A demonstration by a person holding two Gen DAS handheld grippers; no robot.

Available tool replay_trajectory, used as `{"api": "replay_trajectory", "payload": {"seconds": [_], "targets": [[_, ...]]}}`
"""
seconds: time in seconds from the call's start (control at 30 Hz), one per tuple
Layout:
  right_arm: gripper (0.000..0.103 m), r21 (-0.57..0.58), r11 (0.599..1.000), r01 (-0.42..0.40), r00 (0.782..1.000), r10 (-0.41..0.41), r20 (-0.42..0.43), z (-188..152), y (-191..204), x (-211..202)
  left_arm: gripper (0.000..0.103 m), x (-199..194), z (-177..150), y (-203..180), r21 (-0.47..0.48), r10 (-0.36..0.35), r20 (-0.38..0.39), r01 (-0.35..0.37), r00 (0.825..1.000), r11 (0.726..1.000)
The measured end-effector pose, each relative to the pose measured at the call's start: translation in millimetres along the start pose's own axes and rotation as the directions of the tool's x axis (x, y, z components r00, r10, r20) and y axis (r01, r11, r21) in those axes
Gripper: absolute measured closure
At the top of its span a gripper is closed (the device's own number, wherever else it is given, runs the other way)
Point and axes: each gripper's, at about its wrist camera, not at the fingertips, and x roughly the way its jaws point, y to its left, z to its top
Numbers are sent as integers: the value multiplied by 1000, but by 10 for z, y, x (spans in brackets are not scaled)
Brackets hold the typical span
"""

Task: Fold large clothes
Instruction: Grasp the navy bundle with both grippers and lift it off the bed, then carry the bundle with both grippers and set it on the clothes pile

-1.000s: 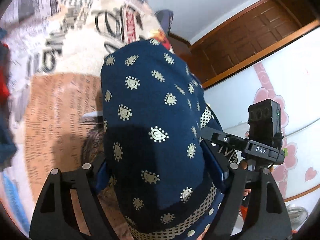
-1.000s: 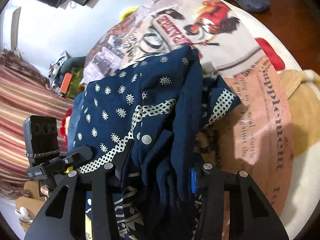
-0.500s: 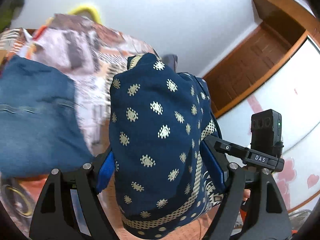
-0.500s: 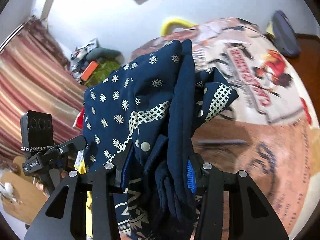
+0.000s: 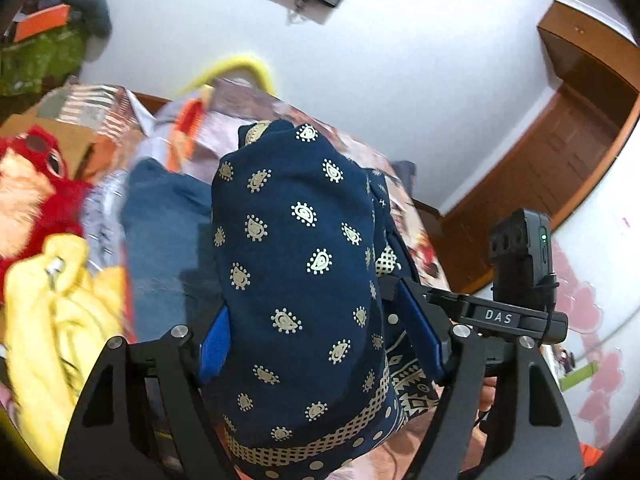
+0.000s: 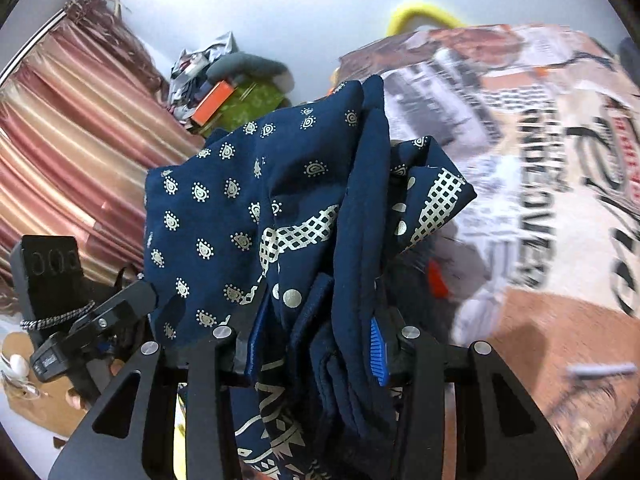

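garment [image 5: 296,280] bunched btwn jaws of both grippers, left [image 5: 320,344] & right [image 6: 316,340].

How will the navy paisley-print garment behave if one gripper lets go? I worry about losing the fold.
The navy paisley-print garment looks floppy: it bulges and drapes over the left gripper. In the right gripper it bunches in several layers, so a released side would probably sag and unfold. The thick bunch probably resists slipping.
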Motion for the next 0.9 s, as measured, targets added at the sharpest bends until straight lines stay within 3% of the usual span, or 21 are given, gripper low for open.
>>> {"api": "replay_trajectory", "payload": {"seconds": [0.13,0.27,0.37,0.43,0.53,0.77,0.9], "targets": [[65,-5,1000,2,1000,-2,-27,108,-42,380,27,284,162,366,-7,132,-10,-132,991,991],[65,-16,994,109,994,-109,-16,160,-184,624,26,628,152,733,-25,237,-63,-239,969,971],[60,74,995,71,997,-70,-17,131,-472,659,20,741,67,859,-63,182,-70,-186,981,980],[52,58,995,79,997,-78,-21,78,-512,612,19,711,-2,822,-65,170,-57,-174,984,983],[39,-16,989,148,989,-148,-10,-20,-416,485,19,632,-100,691,-40,193,-49,-195,980,980],[32,-195,930,310,950,-311,31,-340,-200,160,15,299,-400,405,13,270,-9,-270,963,963],[31,-198,922,334,940,-340,2,-562,-252,19,13,116,-621,231,57,316,-20,-315,948,947]]}}
